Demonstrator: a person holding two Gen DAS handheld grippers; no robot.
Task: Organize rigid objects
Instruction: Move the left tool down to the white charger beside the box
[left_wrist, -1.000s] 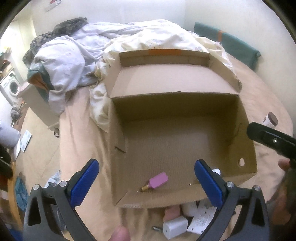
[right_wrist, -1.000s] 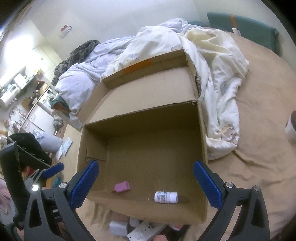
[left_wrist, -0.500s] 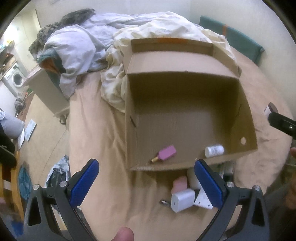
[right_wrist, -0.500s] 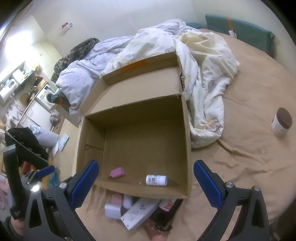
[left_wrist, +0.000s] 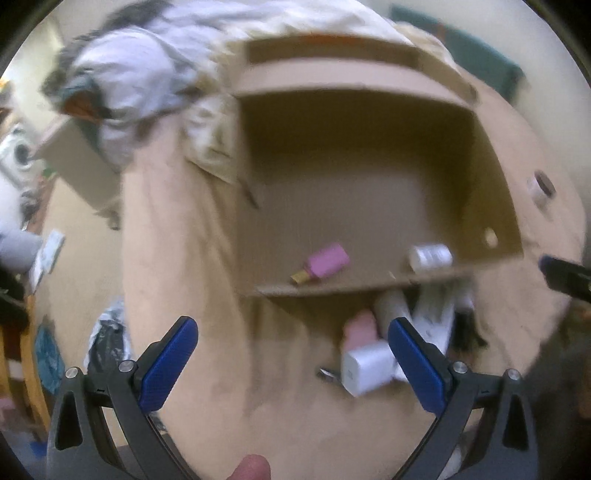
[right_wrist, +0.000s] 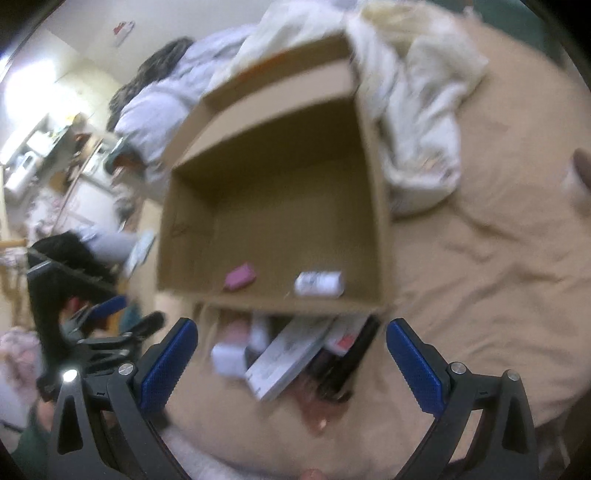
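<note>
An open cardboard box (left_wrist: 369, 122) (right_wrist: 376, 206) lies on the bed. Inside near its front wall are a pink bottle with a gold cap (left_wrist: 325, 263) (right_wrist: 241, 276) and a small white bottle (left_wrist: 430, 255) (right_wrist: 319, 283). In front of the box lies a pile: a white charger (left_wrist: 365, 367) (right_wrist: 227, 356), a pink item (left_wrist: 360, 326), a long white carton (right_wrist: 286, 363) and a dark item (right_wrist: 349, 363). My left gripper (left_wrist: 293, 363) is open and empty, above the bed before the pile. My right gripper (right_wrist: 291, 363) is open and empty over the pile.
A white jar with a brown lid (left_wrist: 541, 186) (right_wrist: 578, 175) stands on the tan sheet right of the box. Crumpled duvets (left_wrist: 147, 85) (right_wrist: 417, 122) lie behind and beside the box. The floor and furniture are at the left (left_wrist: 55, 236).
Both grippers have pulled back from the box toward the near edge of the bed, bringing the pile in front of the box into view. Both views are now motion-blurred.
</note>
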